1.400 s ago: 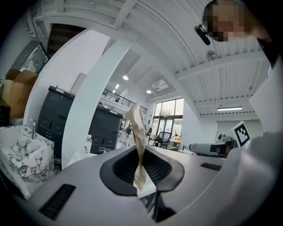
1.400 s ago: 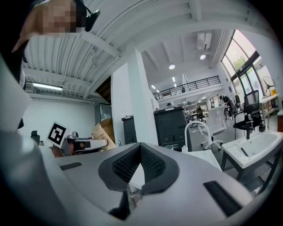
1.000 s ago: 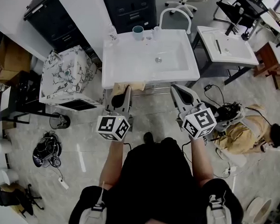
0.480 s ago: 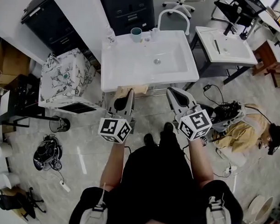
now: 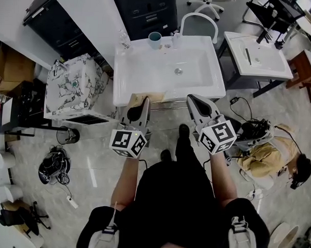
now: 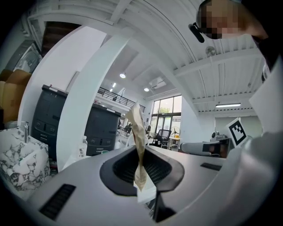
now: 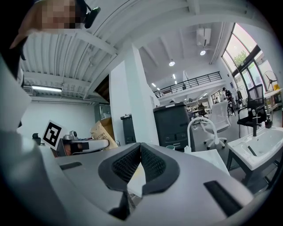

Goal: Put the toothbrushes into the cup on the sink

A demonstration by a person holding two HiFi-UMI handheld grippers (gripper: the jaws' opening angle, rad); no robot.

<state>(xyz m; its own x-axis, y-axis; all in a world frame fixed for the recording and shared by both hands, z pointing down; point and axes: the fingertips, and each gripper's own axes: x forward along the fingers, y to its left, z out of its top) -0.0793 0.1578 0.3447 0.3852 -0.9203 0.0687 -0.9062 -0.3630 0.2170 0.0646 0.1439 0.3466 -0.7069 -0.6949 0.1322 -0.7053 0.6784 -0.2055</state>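
Glossy smooth white sink point(image 5: 134, 69); crinkled matt brown paper packet point(image 6: 139, 141)

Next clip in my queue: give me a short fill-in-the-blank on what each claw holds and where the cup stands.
1. The left claw pinches a crumpled packet made of brown ____.
2. The right claw has its jaws together with ____ between them.
3. In the head view, the teal cup stands on the back ____ corner of the sink.

Missing words: paper; nothing; left.
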